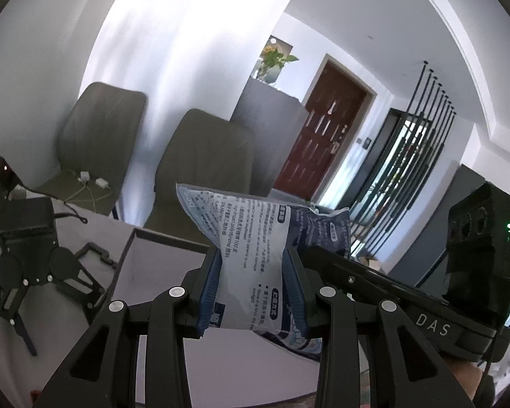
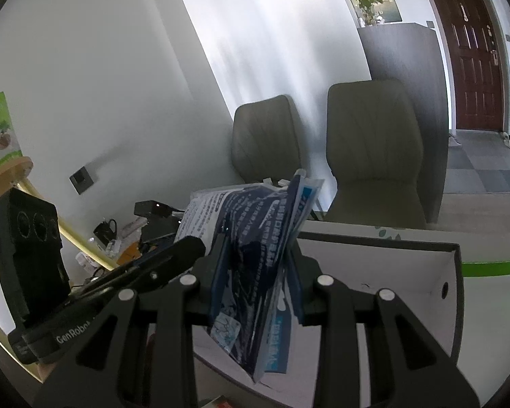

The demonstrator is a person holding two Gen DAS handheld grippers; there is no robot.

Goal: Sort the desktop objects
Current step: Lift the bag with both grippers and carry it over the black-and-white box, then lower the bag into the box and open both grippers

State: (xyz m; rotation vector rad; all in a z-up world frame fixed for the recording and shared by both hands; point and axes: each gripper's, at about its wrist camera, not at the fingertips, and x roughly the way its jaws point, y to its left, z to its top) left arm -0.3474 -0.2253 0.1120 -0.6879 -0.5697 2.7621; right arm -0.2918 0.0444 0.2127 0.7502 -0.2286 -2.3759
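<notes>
A blue and white printed plastic packet (image 1: 251,238) is held up in the air between both grippers. My left gripper (image 1: 253,272) is shut on one end of it. My right gripper (image 2: 258,265) is shut on the other end, where the packet (image 2: 255,234) looks crumpled and folded. The right gripper's body (image 1: 408,302) shows at the right of the left wrist view. The left gripper's body (image 2: 95,282) shows at the left of the right wrist view. An open white box with a dark rim (image 2: 455,265) lies just below and beyond the packet; it also shows in the left wrist view (image 1: 132,248).
Two grey-green chairs (image 2: 370,149) stand behind the table. A black gripper stand (image 1: 27,258) is on the table at left. Cables, chargers and small clutter (image 2: 125,238) lie at the far left. A wooden rack (image 2: 13,170) stands by the wall.
</notes>
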